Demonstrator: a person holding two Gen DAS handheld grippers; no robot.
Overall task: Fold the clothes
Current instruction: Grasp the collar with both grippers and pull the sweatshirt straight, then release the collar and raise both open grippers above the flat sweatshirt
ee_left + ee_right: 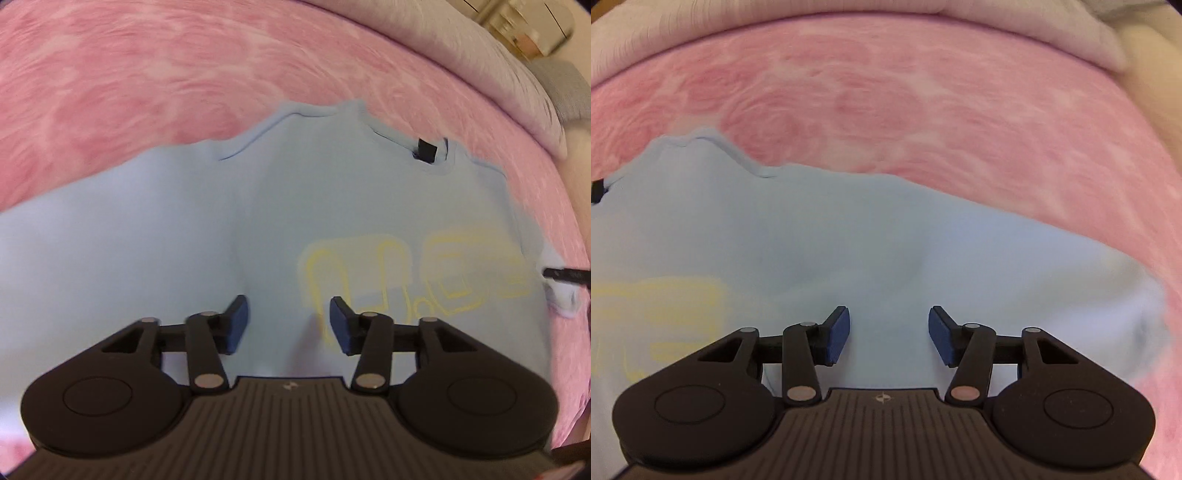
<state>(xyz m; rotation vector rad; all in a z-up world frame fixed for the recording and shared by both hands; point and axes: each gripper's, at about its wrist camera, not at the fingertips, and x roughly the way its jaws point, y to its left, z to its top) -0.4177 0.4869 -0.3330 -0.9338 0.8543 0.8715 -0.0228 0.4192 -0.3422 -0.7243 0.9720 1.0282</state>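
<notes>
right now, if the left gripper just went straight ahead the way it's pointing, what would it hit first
Most likely the light blue shirt: the left gripper is open, with only shirt fabric ahead of it. Beyond that lies the pink blanket. Depth is hard to judge here.

The left wrist camera sat just behind the left gripper (pixel 288 319) and looked forward and down, close over a light blue cotton shirt with yellow letters (pixel 229 229). The shirt lay on a fluffy pink blanket (pixel 147 74), which filled the top of the view. The right wrist camera sat the same way behind the right gripper (pixel 889 334), also close. Both views shared the shirt's collar with its small black tag (pixel 426 149), the yellow letters and the blanket.
</notes>
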